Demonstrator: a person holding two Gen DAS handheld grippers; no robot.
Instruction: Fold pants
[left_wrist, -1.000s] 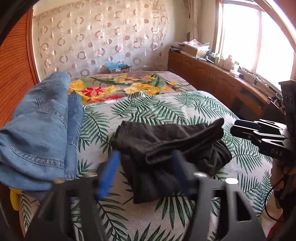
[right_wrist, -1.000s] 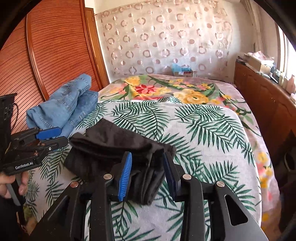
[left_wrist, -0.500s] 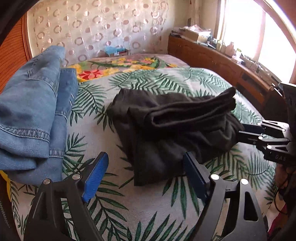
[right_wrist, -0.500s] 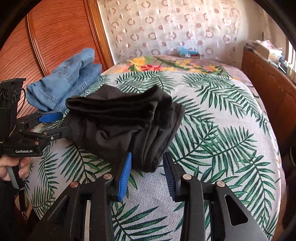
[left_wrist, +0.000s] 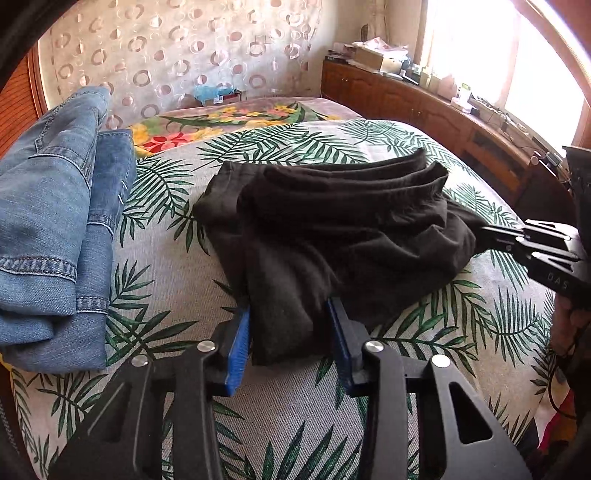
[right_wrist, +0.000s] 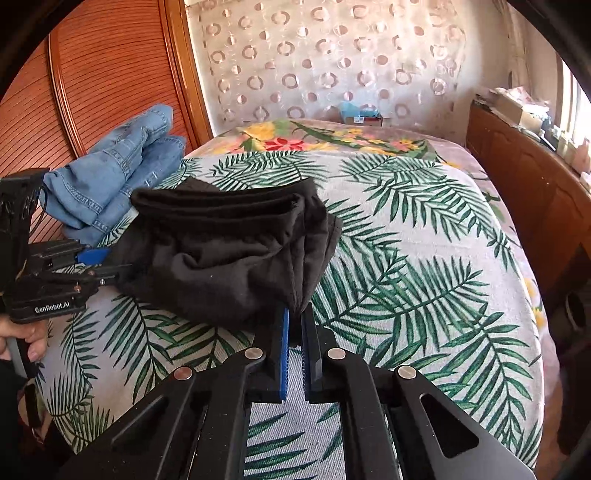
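Note:
Folded black pants (left_wrist: 332, 229) lie in a thick bundle on the palm-leaf bedspread (left_wrist: 177, 280). My left gripper (left_wrist: 290, 310) straddles the near left edge of the bundle; its jaws are closing, with a fold of the fabric filling the gap between the blue pads. My right gripper (right_wrist: 295, 314) is shut on the near right corner of the black pants (right_wrist: 229, 251), pinching a thin edge. Each gripper shows in the other's view: the right gripper (left_wrist: 487, 236) at the bundle's right end, the left gripper (right_wrist: 107, 266) at its left end.
A pile of folded blue jeans (left_wrist: 51, 221) sits on the bed just left of the black bundle, also the jeans (right_wrist: 114, 173) by the wooden wardrobe (right_wrist: 92, 74). A low wooden cabinet (left_wrist: 443, 110) with clutter runs along the right under the window. A hand (right_wrist: 22, 343) holds the left gripper.
Both grippers sank toward the bed and came up to the bundle's near edge. The left jaws narrowed around a fold and the right jaws shut on the corner.

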